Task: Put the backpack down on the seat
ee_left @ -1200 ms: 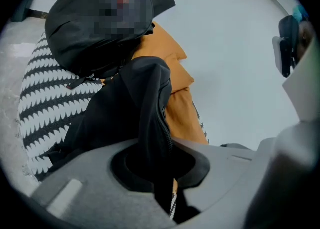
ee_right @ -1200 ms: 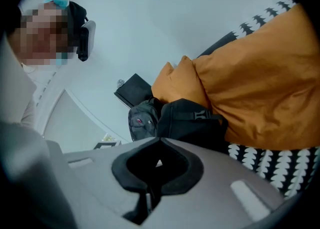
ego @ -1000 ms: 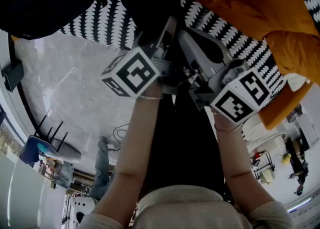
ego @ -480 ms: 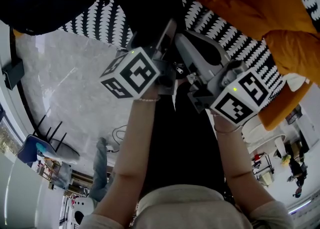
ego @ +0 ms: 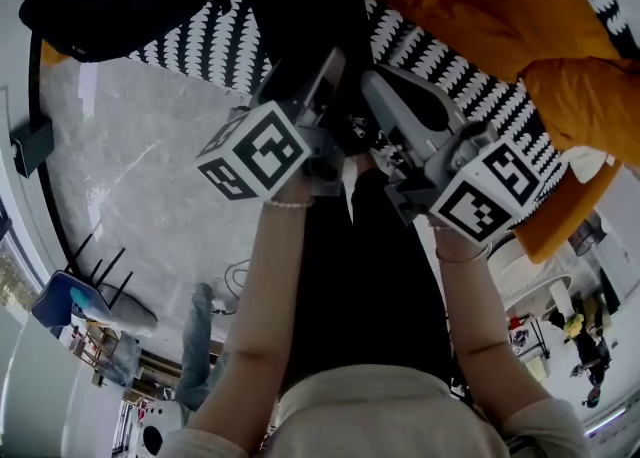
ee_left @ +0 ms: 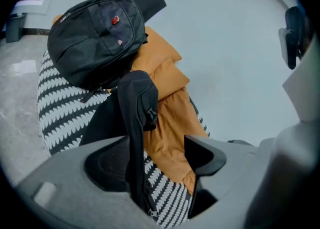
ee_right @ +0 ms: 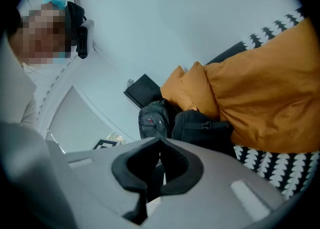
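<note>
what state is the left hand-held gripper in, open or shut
Open. The left hand-held gripper has its jaws apart, with the backpack strap between them.

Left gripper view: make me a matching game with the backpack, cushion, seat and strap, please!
Things:
1 backpack
2 cushion
3 seat
4 strap

Matches:
A orange
B between the open jaws of the left gripper
C black-and-white pattern
D has a red badge

Pairs: 1-D, 2-A, 3-C, 4-B
</note>
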Available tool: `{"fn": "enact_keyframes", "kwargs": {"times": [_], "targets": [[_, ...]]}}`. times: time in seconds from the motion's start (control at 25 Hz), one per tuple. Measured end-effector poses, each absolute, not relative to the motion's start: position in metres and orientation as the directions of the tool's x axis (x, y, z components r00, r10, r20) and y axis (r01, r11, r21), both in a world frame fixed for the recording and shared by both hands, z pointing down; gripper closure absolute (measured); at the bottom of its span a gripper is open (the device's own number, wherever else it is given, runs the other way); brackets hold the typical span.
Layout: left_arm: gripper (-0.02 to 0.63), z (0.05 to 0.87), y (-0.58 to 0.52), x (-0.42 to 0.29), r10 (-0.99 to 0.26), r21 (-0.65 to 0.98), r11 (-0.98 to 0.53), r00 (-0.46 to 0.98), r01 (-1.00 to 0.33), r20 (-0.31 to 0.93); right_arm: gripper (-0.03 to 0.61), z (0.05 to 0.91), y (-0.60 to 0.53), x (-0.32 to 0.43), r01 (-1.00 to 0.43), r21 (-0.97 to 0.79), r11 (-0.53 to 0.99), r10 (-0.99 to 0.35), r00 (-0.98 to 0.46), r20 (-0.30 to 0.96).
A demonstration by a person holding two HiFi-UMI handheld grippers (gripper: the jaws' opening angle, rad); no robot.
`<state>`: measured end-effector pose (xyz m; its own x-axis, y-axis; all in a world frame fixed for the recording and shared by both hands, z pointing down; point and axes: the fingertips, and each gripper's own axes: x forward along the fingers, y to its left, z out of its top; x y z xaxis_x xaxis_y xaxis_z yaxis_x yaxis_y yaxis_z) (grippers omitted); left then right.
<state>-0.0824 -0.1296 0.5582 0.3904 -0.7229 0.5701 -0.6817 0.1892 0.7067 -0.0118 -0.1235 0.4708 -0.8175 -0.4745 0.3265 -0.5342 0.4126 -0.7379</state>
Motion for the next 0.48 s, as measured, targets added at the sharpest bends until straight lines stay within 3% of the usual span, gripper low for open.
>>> {"fn": "enact_keyframes", "kwargs": {"times": [0.48], "targets": [[0.291,0.48,-0.117,-0.08,-0.761,0.732,0.06,0.444,-0.679,0.474,0.575,0.407,-0.103,-0.016,-0.521,-0.703,0.484,-0.475,-0.831,0.289]]}}
